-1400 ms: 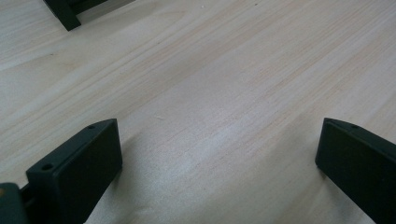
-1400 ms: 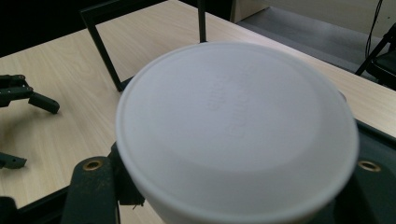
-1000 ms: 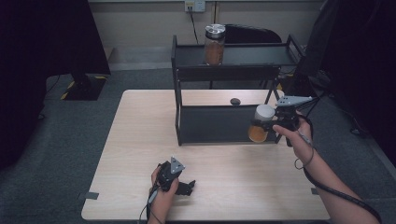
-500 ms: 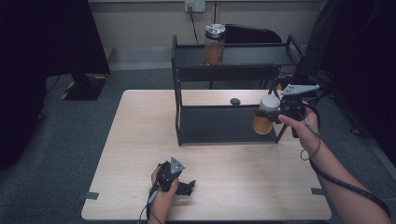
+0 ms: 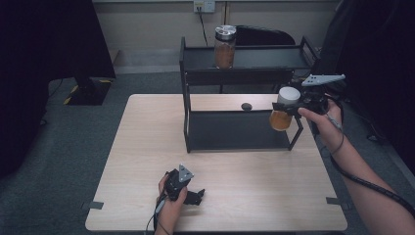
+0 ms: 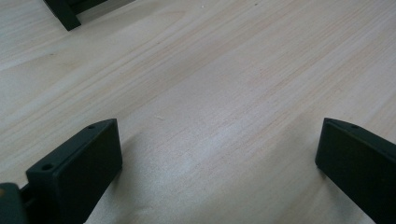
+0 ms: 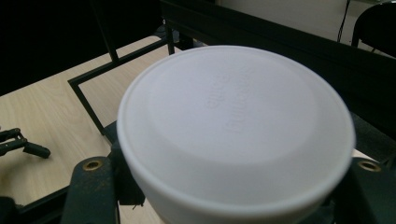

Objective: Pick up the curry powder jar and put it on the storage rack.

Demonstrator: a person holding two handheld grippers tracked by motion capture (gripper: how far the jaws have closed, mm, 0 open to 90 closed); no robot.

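Note:
My right gripper (image 5: 292, 108) is shut on a white-lidded jar (image 5: 283, 109) of amber stuff, held in the air at the right end of a black two-tier shelf (image 5: 195, 70). The jar's white lid (image 7: 236, 123) sits between the jaws in the right gripper view. A second jar (image 5: 224, 46) with a metal lid stands on the shelf's top tier. My left gripper (image 5: 195, 196) rests on the wooden table (image 5: 142, 147) near the front edge, open, with bare wood between its two fingers (image 6: 77, 168).
A small dark round object (image 5: 246, 106) lies on the table behind the shelf's lower tier. A black chair (image 5: 264, 36) stands behind the shelf. Grey tape tabs (image 5: 95, 205) mark the table's front corners. Dark carpet surrounds the table.
My right gripper has lifted the white-lidded jar up and to the right, from beside the lower tier toward the level of the top tier. The left gripper has stayed put.

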